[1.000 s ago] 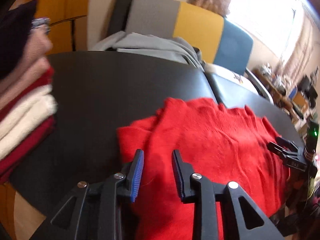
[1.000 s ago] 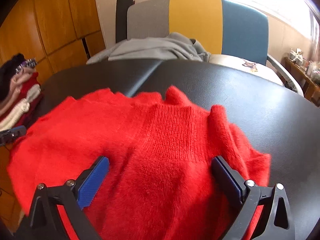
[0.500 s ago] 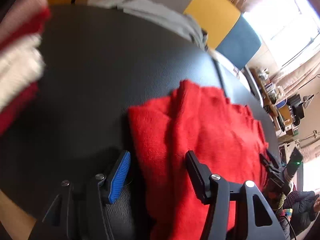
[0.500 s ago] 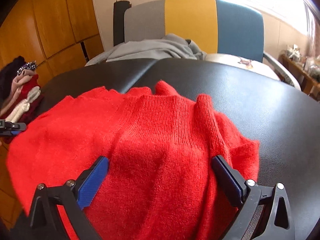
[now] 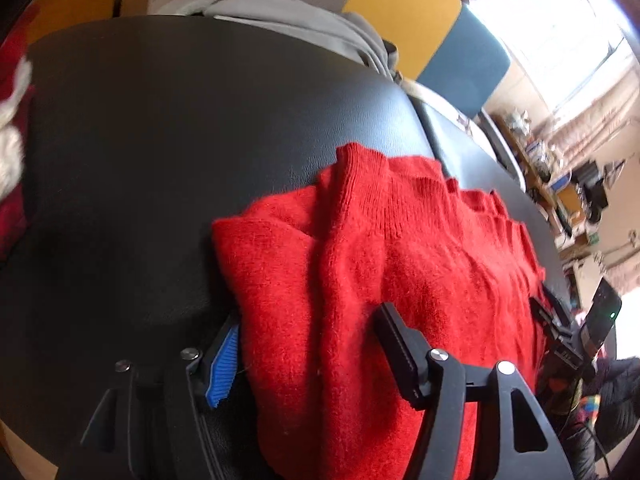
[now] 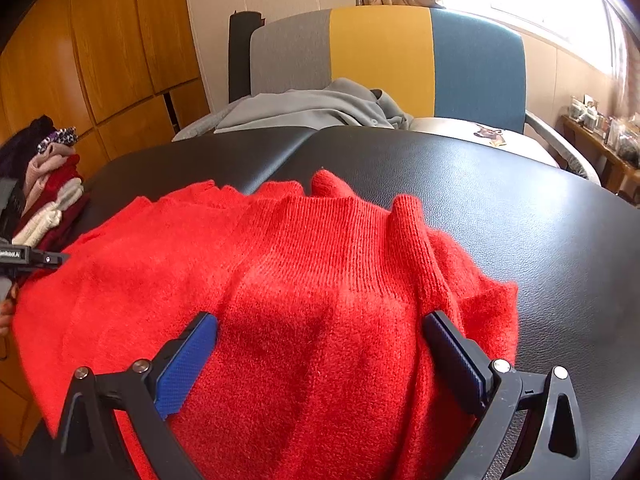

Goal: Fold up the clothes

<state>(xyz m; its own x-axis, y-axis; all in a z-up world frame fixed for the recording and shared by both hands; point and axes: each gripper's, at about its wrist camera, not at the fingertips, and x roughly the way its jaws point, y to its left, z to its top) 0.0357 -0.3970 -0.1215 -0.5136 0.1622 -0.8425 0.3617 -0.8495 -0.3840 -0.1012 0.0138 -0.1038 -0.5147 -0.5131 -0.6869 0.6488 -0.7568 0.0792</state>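
A red knit sweater (image 5: pixel 400 248) lies bunched on the black padded table (image 5: pixel 160 140), its ribbed collar toward the far side. My left gripper (image 5: pixel 308 320) hangs over the sweater's left edge. Its jaws are opening, with the folded edge between them and the pads not pressing on it. In the right wrist view the sweater (image 6: pixel 320 280) fills the foreground. My right gripper (image 6: pixel 320 320) stands wide open over the sweater's right part, with fabric rising between its fingers. Each gripper shows in the other's view, the left gripper (image 6: pixel 36 258) at the left edge, the right gripper (image 5: pixel 552 320) at the sweater's far side.
A stack of folded clothes (image 6: pixel 52 200) stands at the table's left end. A grey garment (image 6: pixel 312 108) lies on the grey, yellow and blue chair (image 6: pixel 400 52) behind the table (image 6: pixel 520 220). Cluttered shelves stand at the right by the window.
My left gripper tilted downward and came lower over the sweater's left edge while its jaws widened; the edge now sits between them. The right gripper has hardly moved.
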